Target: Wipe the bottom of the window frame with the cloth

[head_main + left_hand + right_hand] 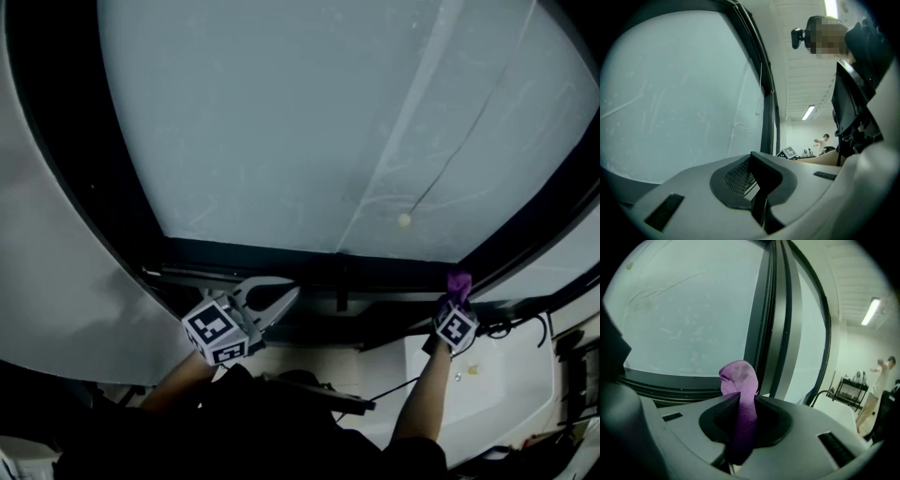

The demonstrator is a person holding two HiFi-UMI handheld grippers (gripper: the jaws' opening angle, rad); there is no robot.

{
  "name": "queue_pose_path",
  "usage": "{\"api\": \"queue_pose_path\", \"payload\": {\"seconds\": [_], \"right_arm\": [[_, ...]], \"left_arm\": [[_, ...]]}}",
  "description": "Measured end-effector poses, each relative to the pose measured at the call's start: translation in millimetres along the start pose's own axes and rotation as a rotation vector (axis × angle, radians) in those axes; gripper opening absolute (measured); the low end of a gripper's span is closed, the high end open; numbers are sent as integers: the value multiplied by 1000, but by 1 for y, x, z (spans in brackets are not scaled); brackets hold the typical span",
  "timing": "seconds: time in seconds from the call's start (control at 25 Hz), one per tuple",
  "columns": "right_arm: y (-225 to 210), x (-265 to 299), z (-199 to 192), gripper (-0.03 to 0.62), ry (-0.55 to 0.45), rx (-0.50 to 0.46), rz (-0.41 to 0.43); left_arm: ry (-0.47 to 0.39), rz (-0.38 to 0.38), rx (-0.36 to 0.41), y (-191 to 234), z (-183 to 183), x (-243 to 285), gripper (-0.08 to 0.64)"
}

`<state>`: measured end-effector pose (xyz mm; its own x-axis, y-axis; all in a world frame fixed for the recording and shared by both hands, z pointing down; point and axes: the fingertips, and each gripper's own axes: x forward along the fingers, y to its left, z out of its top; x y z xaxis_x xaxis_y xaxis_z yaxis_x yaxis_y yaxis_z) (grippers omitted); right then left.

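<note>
Frosted pale window glass (309,122) fills most of your head view, bounded below by the dark bottom rail of the window frame (281,255), which runs from the left corner across to the right upright. Your right gripper (457,298) is raised at the right end of that rail, its jaws pinching a small purple fabric cloth (458,284) so that a rounded wad stands up past the jaw tips. In the right gripper view the cloth (739,390) sits just in front of the corner where rail and upright meet, very near the frame, though you cannot tell from these views whether it is actually pressing on it. Your left gripper (289,292) hovers below the rail toward its left half, jaws pressed together on nothing, and takes no part in the wipe. Nothing on the rail shows a cleaned stretch against a dusty one, so judge the job as barely begun or at one end of a pass: the cloth is in place at the right corner, and the whole run of rail leftward looks left to cover.
</note>
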<state>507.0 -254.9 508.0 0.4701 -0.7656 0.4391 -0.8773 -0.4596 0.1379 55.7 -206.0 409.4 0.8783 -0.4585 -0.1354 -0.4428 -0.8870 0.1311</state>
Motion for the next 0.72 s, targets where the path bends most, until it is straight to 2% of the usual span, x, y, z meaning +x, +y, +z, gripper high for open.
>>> {"api": "queue_pose_path", "payload": {"seconds": [0.12,0.36,0.48,0.72], "right_arm": [[16,-25,-11,66,-78,104,119],[55,-90,-86,67,-29,268,234],[68,-132,-101,67,-92,287,296],[70,-202,-79,66,-288,277,393]], "left_arm": [[7,-32,-24,-4,-5,0,-8],[4,-109,-28,-9,-17,5,-8],[-5,-160,-51,-21,-25,9,-8],[-21,-227,-79,-49,-34,21,-8]]}}
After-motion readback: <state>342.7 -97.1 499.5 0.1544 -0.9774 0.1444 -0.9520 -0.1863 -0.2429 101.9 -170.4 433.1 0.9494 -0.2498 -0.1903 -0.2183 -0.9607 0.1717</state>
